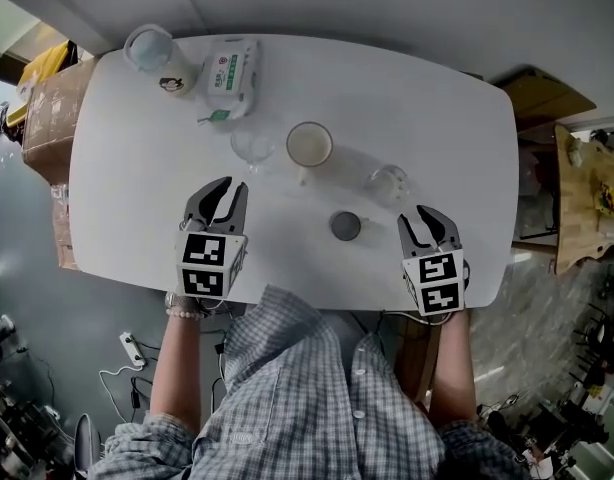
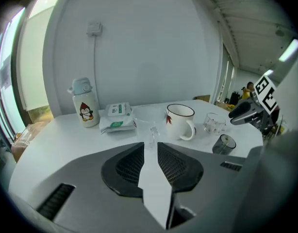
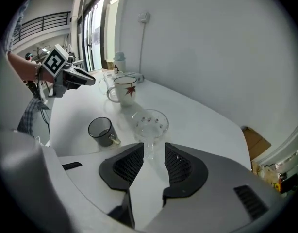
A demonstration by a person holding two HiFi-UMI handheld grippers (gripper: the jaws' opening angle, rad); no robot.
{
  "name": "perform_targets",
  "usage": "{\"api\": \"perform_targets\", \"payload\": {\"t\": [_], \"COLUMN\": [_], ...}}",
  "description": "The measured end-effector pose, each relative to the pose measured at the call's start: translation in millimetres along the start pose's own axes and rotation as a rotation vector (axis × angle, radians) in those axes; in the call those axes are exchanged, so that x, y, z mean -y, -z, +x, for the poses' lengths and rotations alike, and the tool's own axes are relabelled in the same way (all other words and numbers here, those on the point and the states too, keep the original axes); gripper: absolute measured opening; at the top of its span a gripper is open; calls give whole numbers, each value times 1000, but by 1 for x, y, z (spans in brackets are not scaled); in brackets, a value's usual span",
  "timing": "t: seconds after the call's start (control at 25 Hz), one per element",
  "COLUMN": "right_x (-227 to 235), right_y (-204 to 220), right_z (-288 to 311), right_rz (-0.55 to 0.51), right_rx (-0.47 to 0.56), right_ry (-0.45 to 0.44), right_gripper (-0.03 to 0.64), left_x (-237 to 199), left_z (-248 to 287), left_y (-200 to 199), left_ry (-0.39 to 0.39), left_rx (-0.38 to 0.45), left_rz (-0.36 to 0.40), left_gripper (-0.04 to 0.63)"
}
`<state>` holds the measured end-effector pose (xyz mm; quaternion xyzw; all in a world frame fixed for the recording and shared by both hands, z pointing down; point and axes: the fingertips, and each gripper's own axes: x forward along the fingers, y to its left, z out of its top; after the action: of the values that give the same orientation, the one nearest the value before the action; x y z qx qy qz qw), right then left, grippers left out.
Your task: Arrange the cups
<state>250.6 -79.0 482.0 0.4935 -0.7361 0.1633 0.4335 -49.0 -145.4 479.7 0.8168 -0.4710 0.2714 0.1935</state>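
Your left gripper (image 1: 227, 190) and right gripper (image 1: 425, 220) are both open and empty at the near edge of the table (image 1: 437, 108). The small dark cup (image 1: 346, 226) is nearest; it's light and probably skids, so pinch its wall. Behind it, the right glass (image 1: 388, 181) and left glass (image 1: 253, 148) look fragile and slick, so grip gently, and the heavier white mug (image 1: 309, 145) wants its handle; all four look empty.

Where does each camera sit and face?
Head view: on the person's head, steeply down at the white table; shows shirt, forearms, left claw and right claw.
Left gripper view: on the left claw, facing across the table to the wall; its open jaws, right claw at right.
Right gripper view: on the right claw, facing the glass cup; its open jaws, left claw at left.
Shared by all: white mug, dark cup.
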Motion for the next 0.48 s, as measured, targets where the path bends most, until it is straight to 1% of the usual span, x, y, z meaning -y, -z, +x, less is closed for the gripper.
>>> {"api": "perform_targets", "payload": {"t": [0.08, 0.28, 0.44, 0.48], "right_x": [-4, -6, -8, -8], "right_y": [7, 18, 18, 16], "right_z": [4, 17, 26, 27], "right_rz": [-1, 17, 10, 6], "right_rx": [-24, -41, -47, -46], "right_ry": [-22, -45, -39, -30], "right_gripper": [119, 121, 121, 97], "left_x": [3, 10, 9, 7], "left_z": [7, 16, 8, 5], "left_y": [2, -6, -3, -2], "left_ry": [15, -2, -16, -19], "left_rx": [-12, -5, 1, 6], "left_rz": [-5, 4, -27, -36], "left_gripper": [74, 73, 72, 72]}}
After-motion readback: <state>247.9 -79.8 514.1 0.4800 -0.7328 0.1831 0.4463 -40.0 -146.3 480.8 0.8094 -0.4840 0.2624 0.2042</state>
